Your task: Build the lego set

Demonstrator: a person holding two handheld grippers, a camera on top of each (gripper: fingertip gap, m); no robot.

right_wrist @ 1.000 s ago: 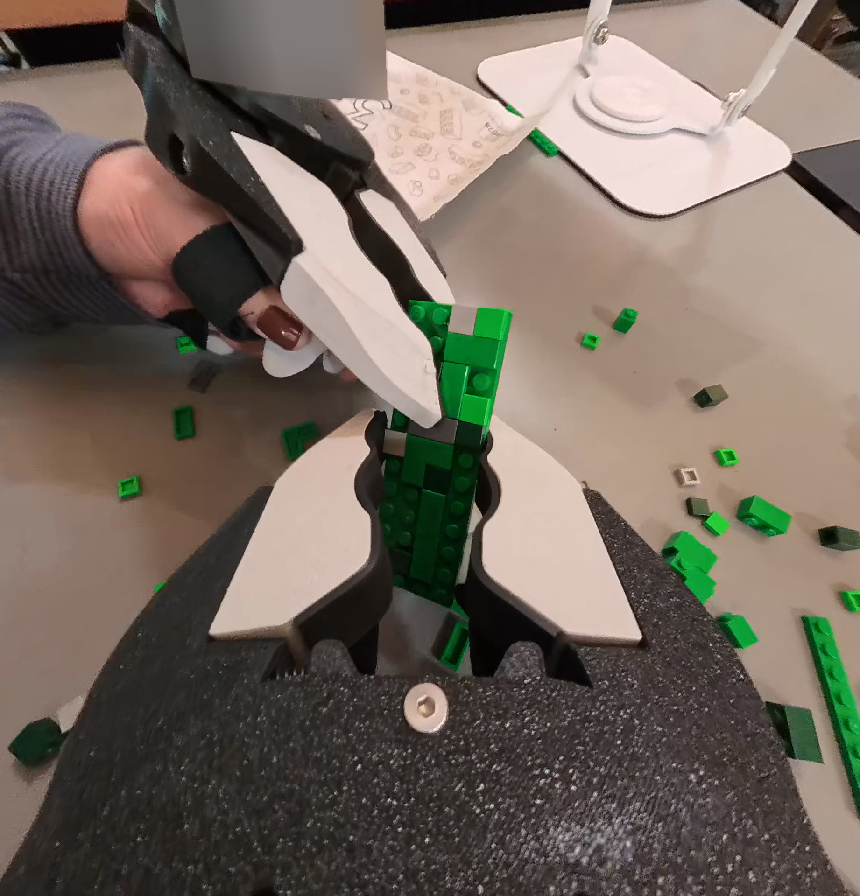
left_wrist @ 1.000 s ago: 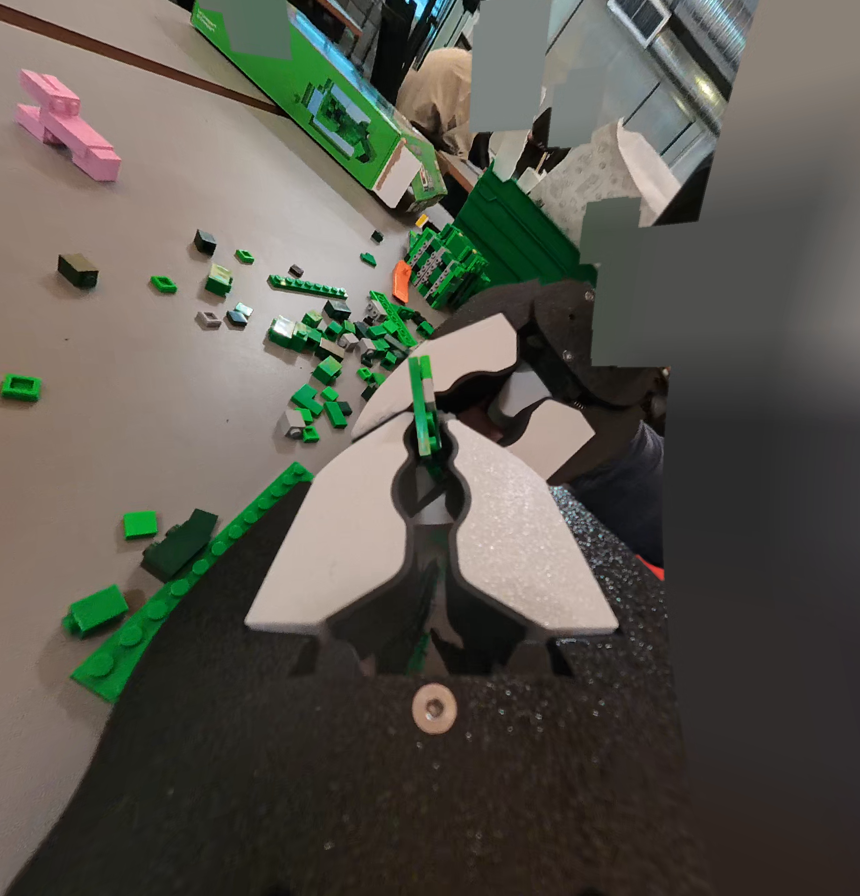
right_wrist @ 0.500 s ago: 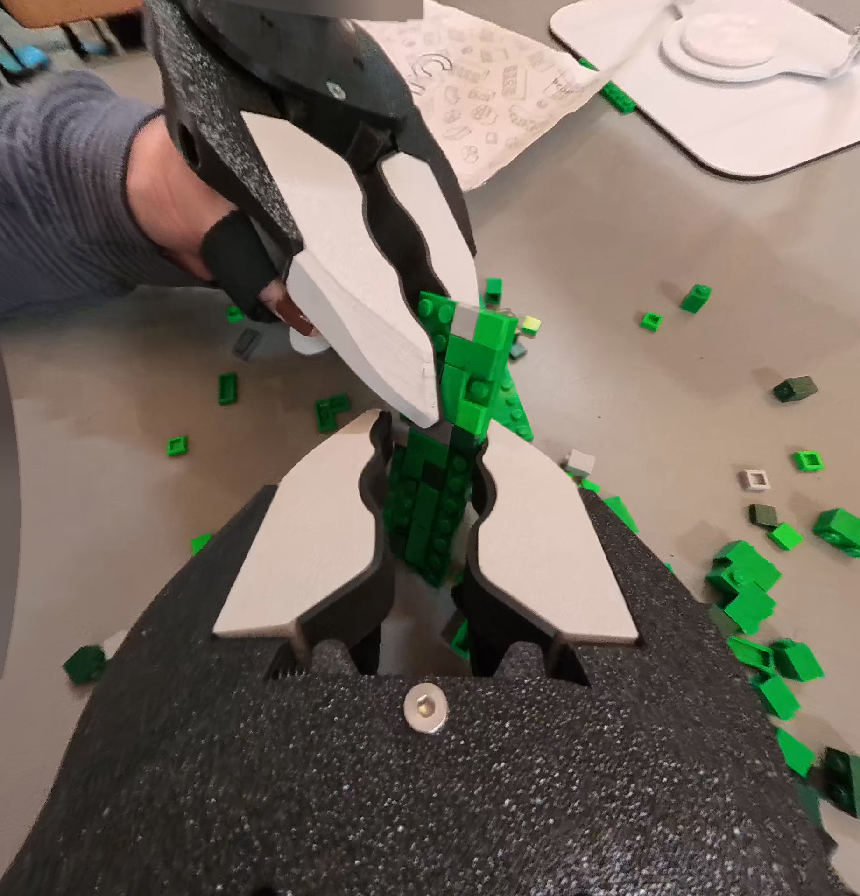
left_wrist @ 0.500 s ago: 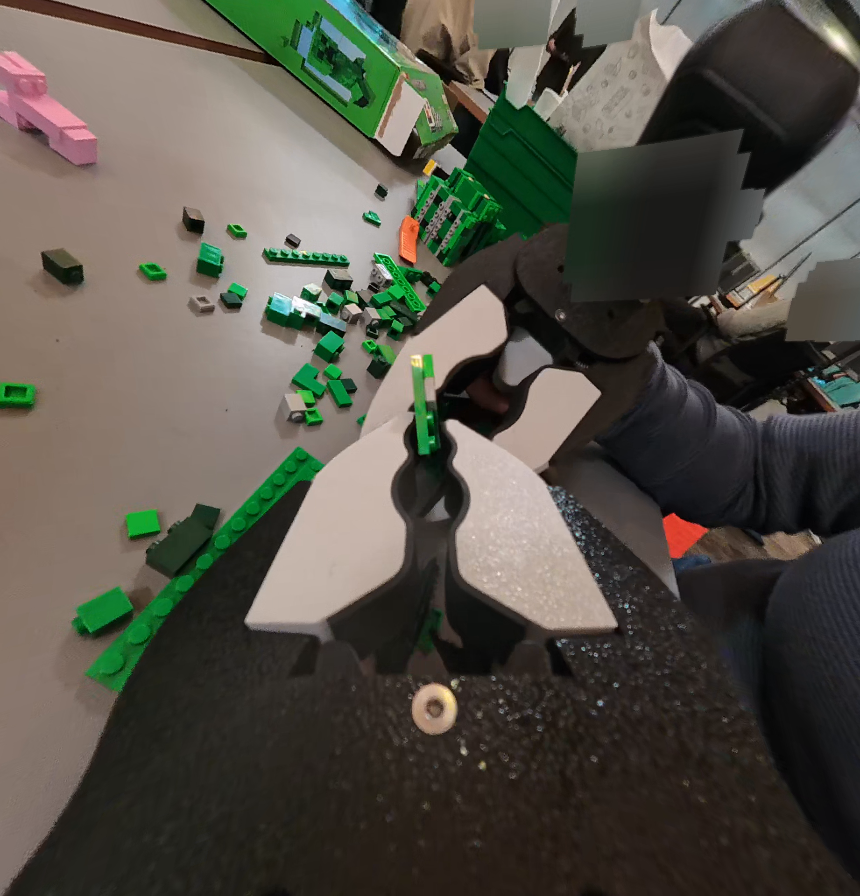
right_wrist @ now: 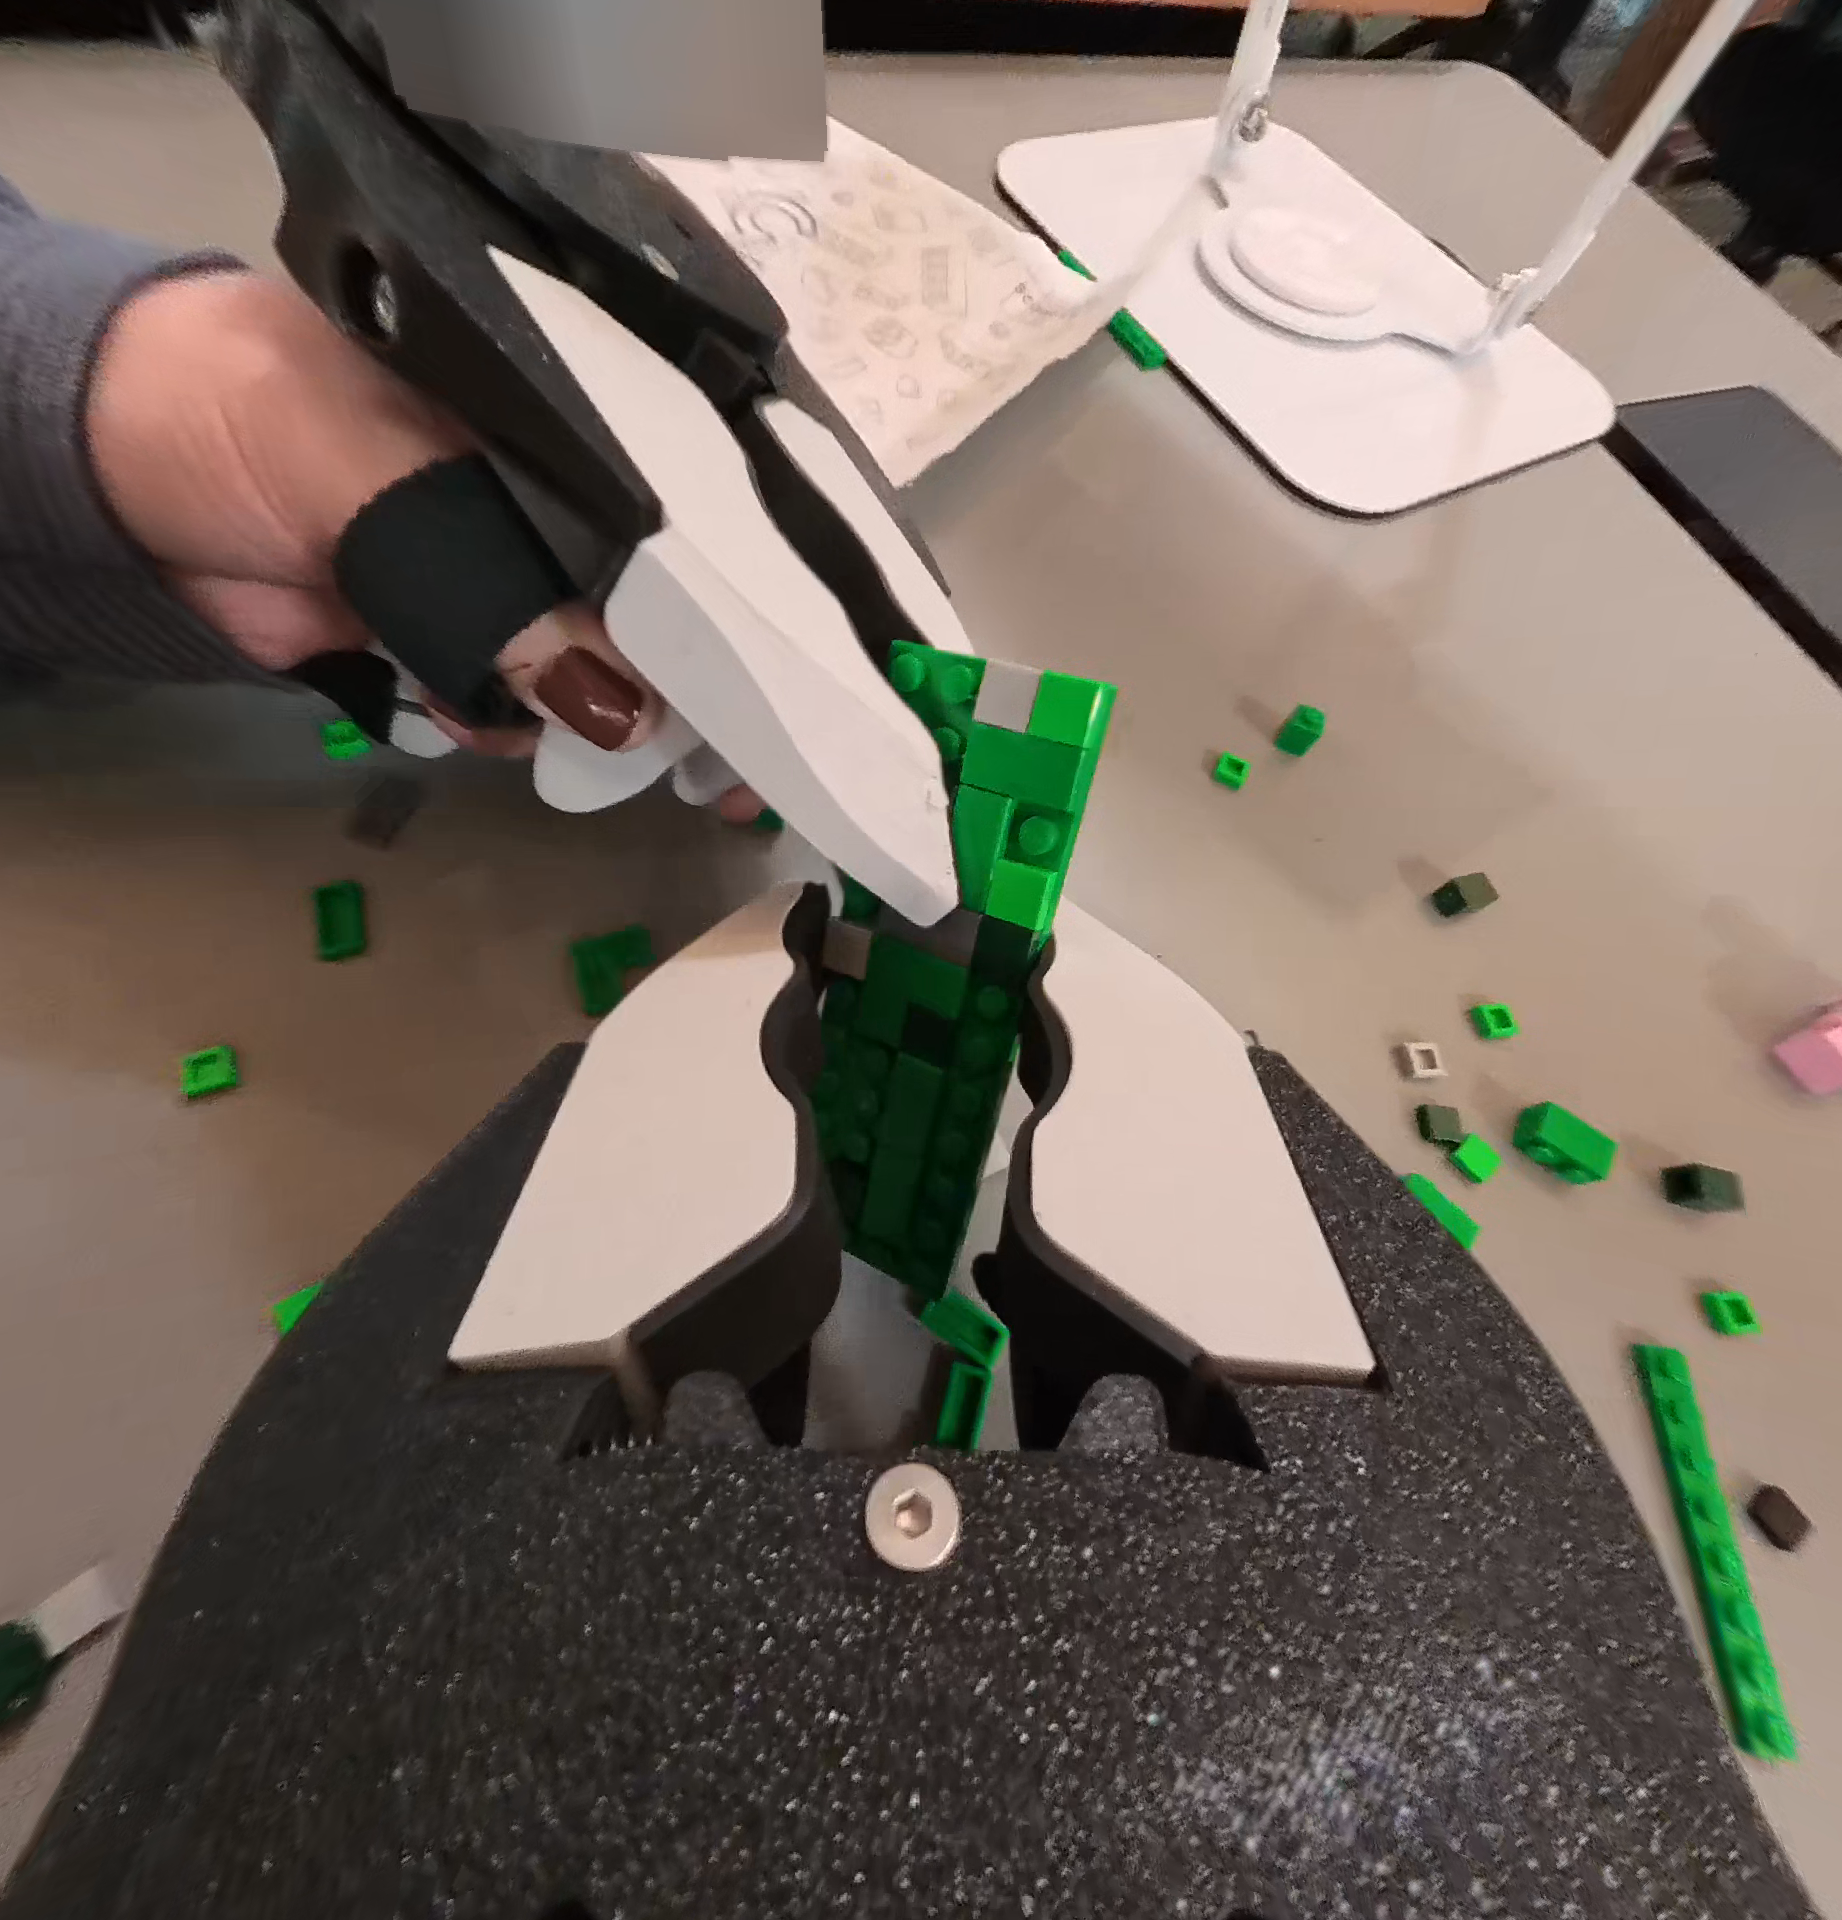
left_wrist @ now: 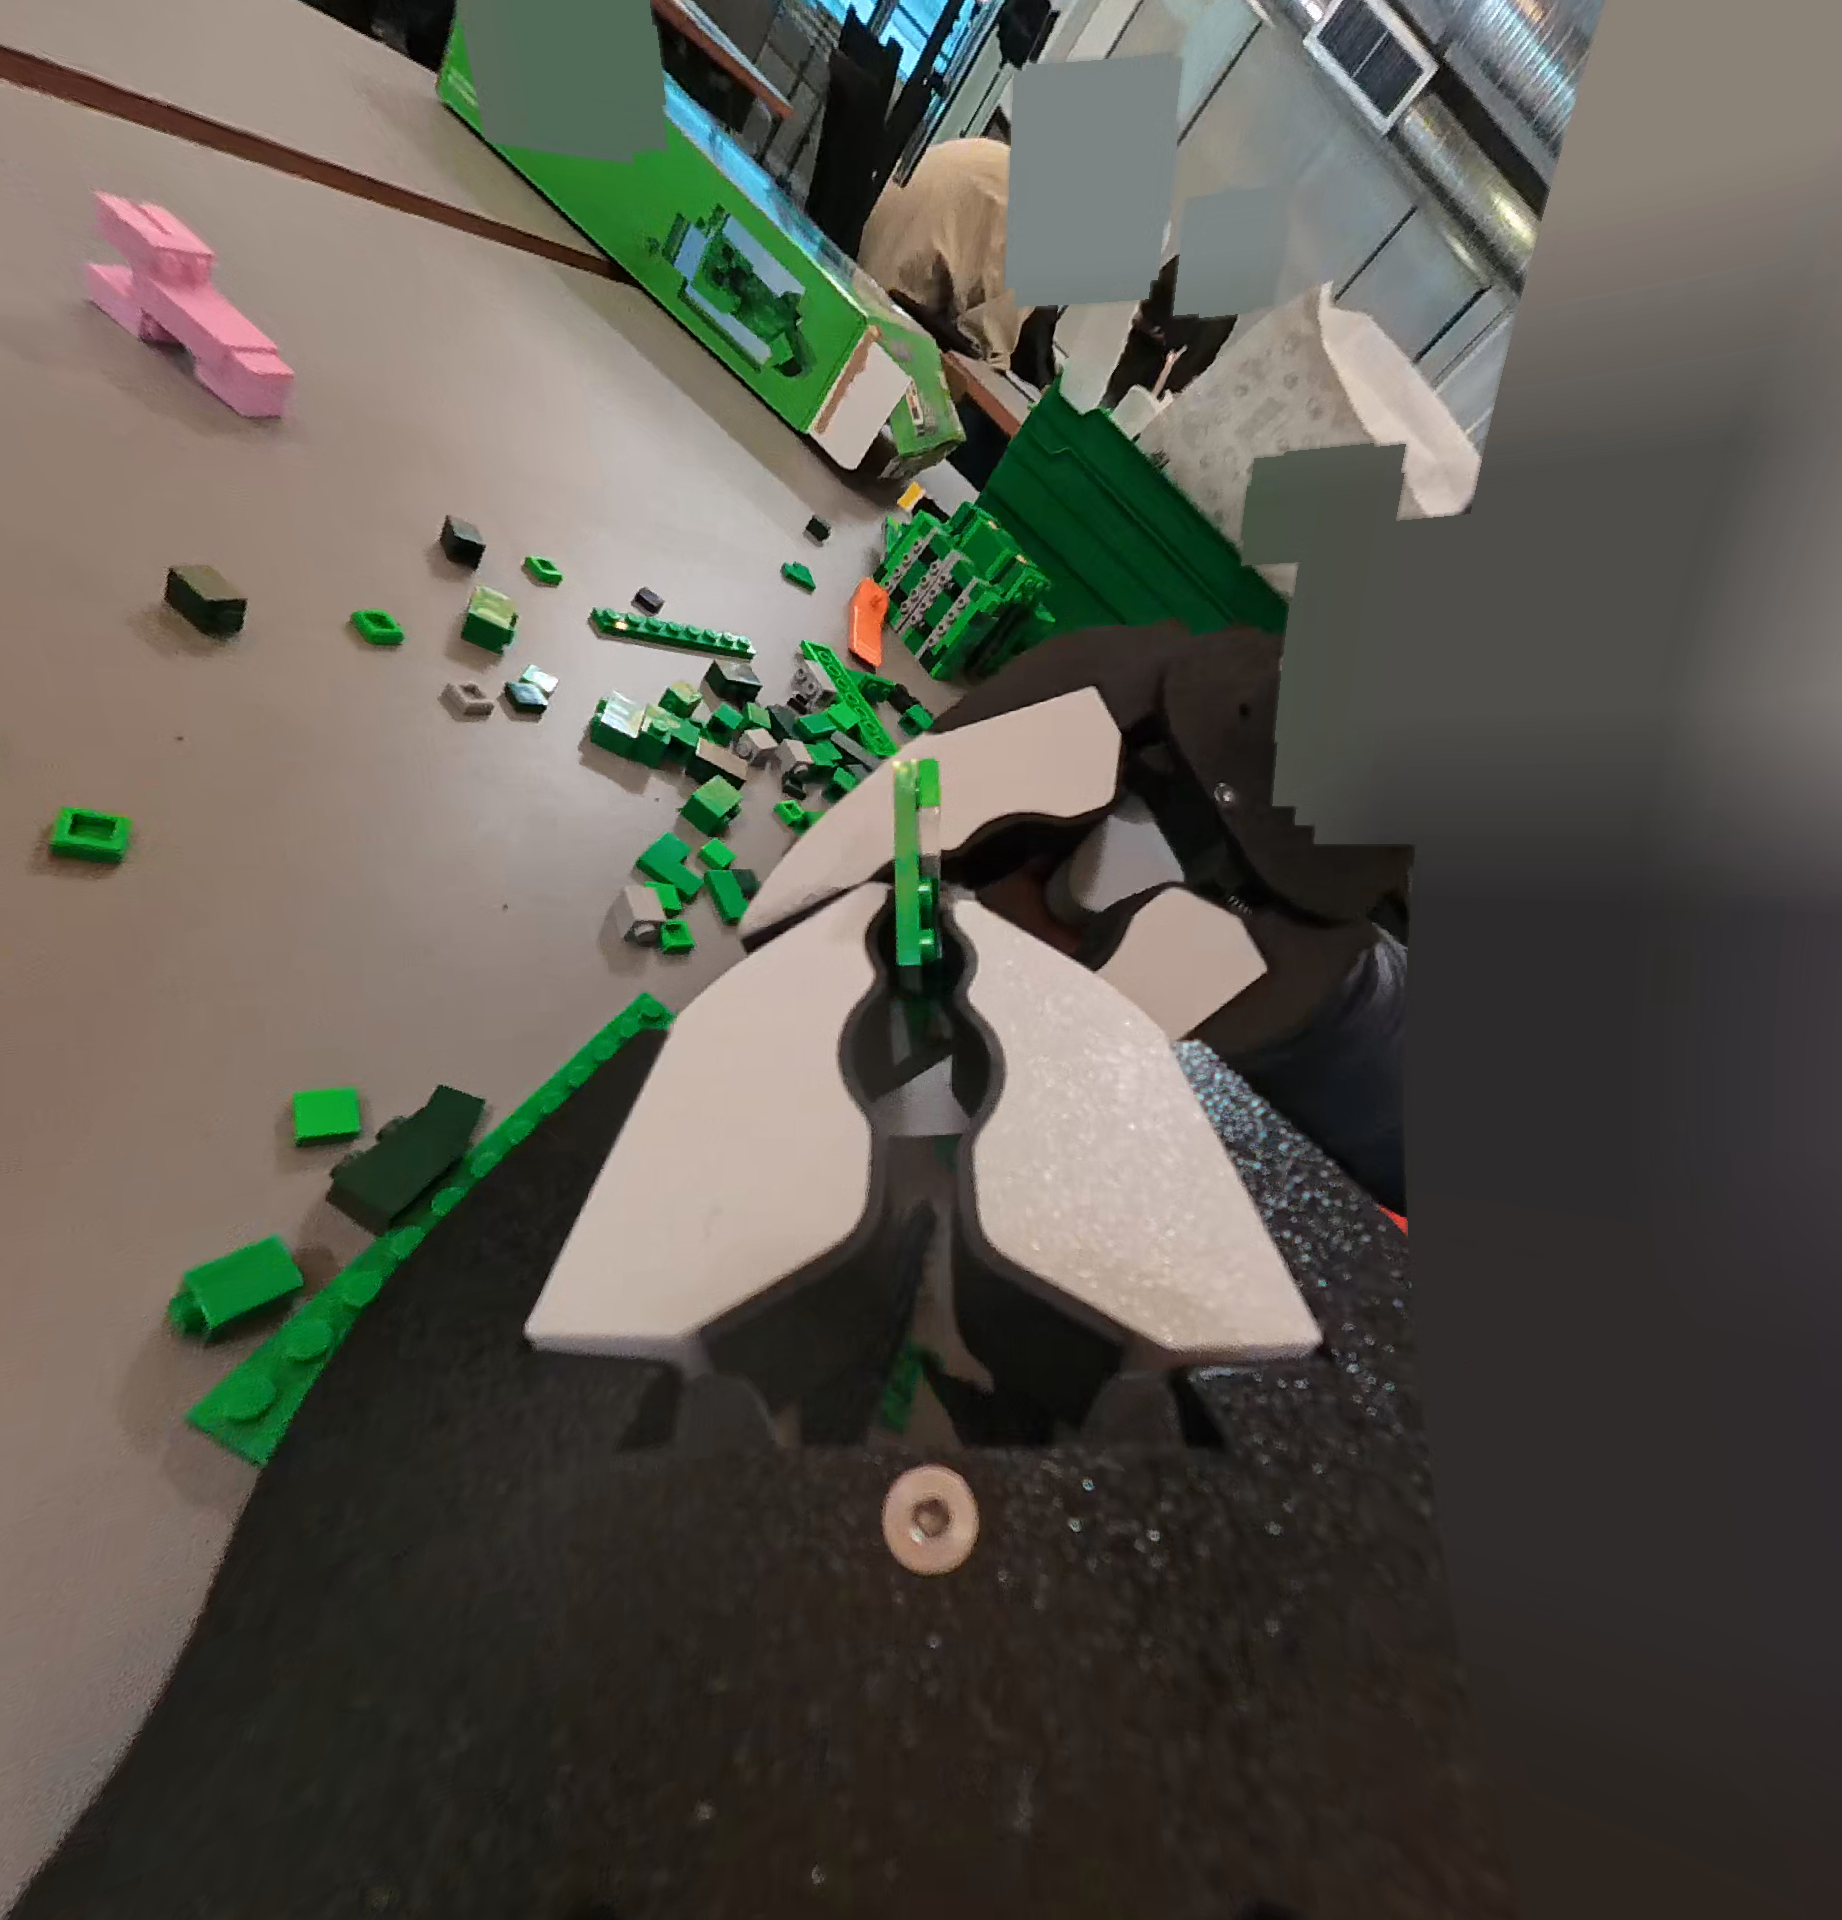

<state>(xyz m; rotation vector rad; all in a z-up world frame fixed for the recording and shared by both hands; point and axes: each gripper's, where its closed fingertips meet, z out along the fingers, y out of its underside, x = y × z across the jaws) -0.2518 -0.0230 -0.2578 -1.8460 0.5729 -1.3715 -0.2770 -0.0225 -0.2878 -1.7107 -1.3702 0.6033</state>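
Note:
A flat green lego panel [right_wrist: 927, 1091] made of several plates, with small grey and dark pieces, is held above the table. My right gripper [right_wrist: 922, 925] is shut on its lower part. My left gripper [right_wrist: 938, 831] comes in from the upper left with a hand on it. It is shut on the panel's upper left edge. In the left wrist view the panel [left_wrist: 915, 862] shows edge-on, pinched at the tips of my left gripper [left_wrist: 917, 899]. The right gripper's fingers [left_wrist: 1000, 779] lie just behind it.
Loose green, dark and grey bricks [left_wrist: 730, 748] are scattered on the grey table. There are also a long green plate [right_wrist: 1717, 1558], a pink build [left_wrist: 184, 301], a green box [left_wrist: 709, 249], a green built block [left_wrist: 958, 592], a paper sheet [right_wrist: 896, 291] and a white stand base [right_wrist: 1312, 343]. Between my right fingertips and the pink build [left_wrist: 184, 301] there is roughly 20 centimetres.
Both grippers stay shut on the panel. The held pair tilted and shifted half a second ago and is back near its pose of one second ago.

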